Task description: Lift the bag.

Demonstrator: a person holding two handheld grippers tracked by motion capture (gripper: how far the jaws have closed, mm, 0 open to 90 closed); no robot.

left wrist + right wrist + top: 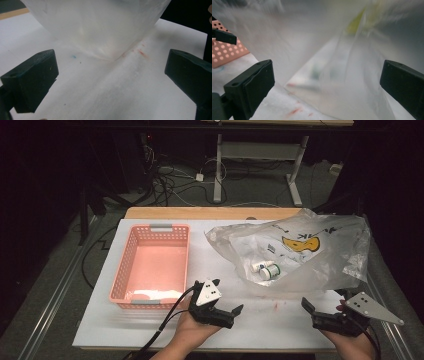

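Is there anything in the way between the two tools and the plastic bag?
Nothing visible. The left tool and the right tool both point at the plastic bag, jaws open, with bare white table cover between them and it. The little bottles sit inside the bag.

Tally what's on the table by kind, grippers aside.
Pink plastic basket: 1
Translucent plastic bag with a yellow print: 1
Small white bottles inside the bag: 2 that I can make out; the film may hide more
White table cover: 1
Total: 5
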